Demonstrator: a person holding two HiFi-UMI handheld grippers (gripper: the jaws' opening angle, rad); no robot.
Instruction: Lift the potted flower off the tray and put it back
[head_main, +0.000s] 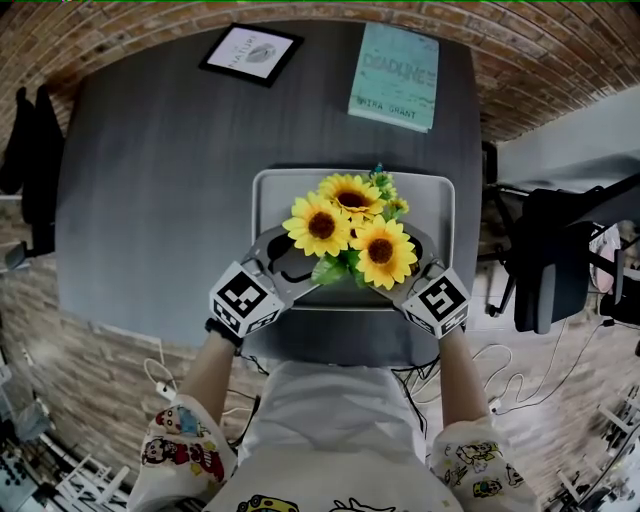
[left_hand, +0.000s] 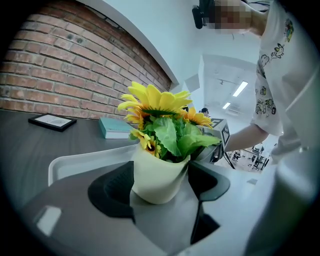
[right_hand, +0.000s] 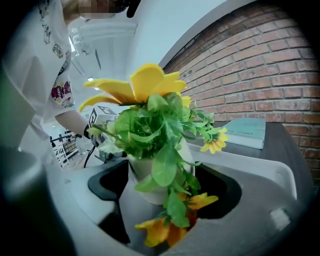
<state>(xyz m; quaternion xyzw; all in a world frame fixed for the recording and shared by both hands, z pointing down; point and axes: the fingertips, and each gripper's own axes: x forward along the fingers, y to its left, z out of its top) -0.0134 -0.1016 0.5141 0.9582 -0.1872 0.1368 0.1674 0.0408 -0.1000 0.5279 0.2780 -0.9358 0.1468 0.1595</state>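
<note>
Grey plastic forms the tray (head_main: 268, 190), which lies at the near middle of a dark wood-grain table (head_main: 150, 180). The potted flower (head_main: 352, 228) is over the tray's near half, its yellow sunflower heads and green leaves spreading above the tray floor. No view shows whether the base of its cream pot (left_hand: 156, 176) rests on the tray. The left gripper (head_main: 288, 258) comes in from the near left. In the left gripper view its two dark pads bracket the pot and meet its wall on both sides, clamped on it. The right gripper (head_main: 420, 250) comes in from the near right. In the right gripper view the pot sits between its widely spread jaws. One pad lies against the pot's side, and the other is partly screened by hanging leaves and a drooping orange bloom but looks pressed to it too. A teal book (head_main: 395, 75) lies at the table's far right, well apart from the tray. A black-framed picture (head_main: 250, 52) lies flat at the far left, just left of the book.
</note>
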